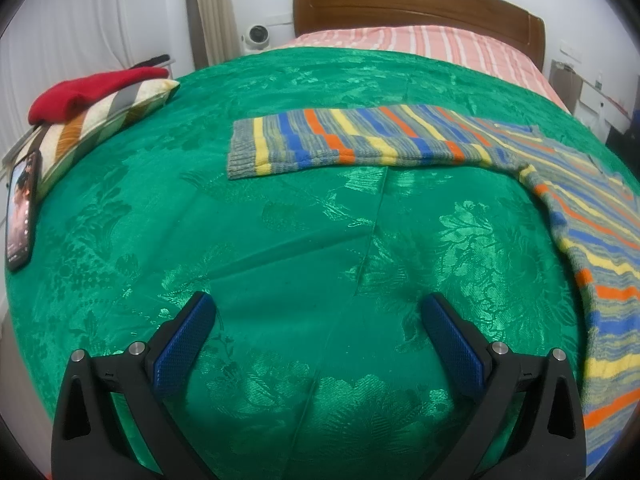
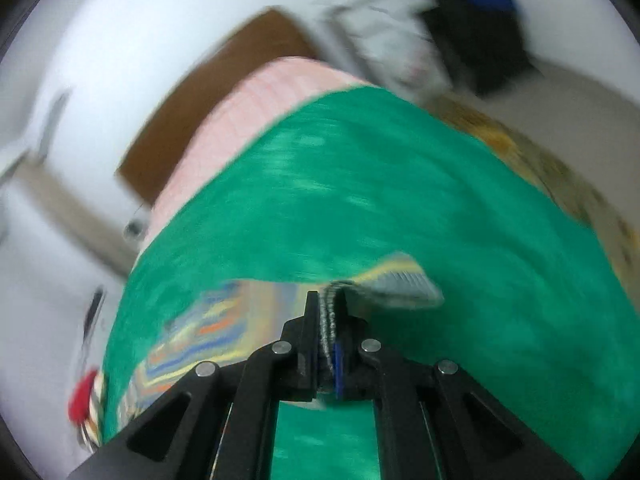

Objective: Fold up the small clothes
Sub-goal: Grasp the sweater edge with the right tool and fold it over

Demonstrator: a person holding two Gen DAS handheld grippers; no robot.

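Sweater (image 2: 332, 316) cuff pinched — right gripper (image 2: 326, 300) clamped.

Left wrist view: looks from your left gripper (image 1: 318, 312) down and forward across the green bedspread (image 1: 280, 240) toward the headboard (image 1: 416, 4) at upper centre; right wrist view: tilted, blurred, close over the same bedspread; both share the striped knit (image 1: 360, 136) and headboard.

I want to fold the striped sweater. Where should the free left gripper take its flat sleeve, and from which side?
Grip the grey ribbed cuff at the end of the sleeve of the striped sweater. It lies flat on the green bedspread, its edge free. The left gripper is open; probably slide in from the near-left corner.
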